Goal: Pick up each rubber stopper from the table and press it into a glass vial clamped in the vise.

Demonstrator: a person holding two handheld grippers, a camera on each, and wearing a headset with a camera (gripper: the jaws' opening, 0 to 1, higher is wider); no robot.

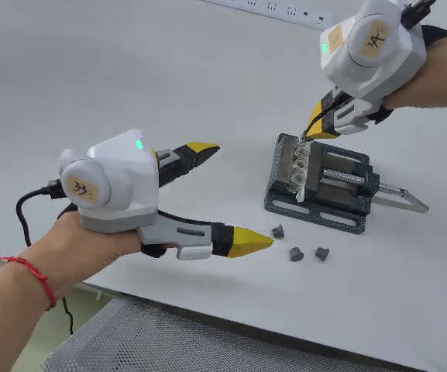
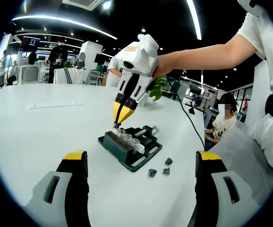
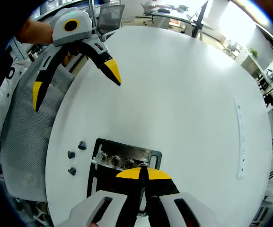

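A dark vise (image 1: 328,213) stands on the white table with a row of glass vials (image 1: 300,167) clamped in it. My right gripper (image 1: 310,137) is shut, its yellow tips touching the far vial's mouth; anything pinched between them is hidden. In the right gripper view its jaws (image 3: 143,171) meet just over the vials (image 3: 112,161). Three dark rubber stoppers (image 1: 295,253) lie loose in front of the vise. My left gripper (image 1: 231,194) is open and holds nothing, hovering left of the vise. From the left gripper view, the right gripper (image 2: 118,124) stands over the vise (image 2: 112,144), stoppers (image 2: 166,171) nearby.
The vise's handle (image 1: 401,200) sticks out to the right. A white power strip (image 1: 277,8) lies at the table's far edge. A grey mesh chair (image 1: 169,341) sits below the near table edge. A person (image 2: 224,123) sits in the background.
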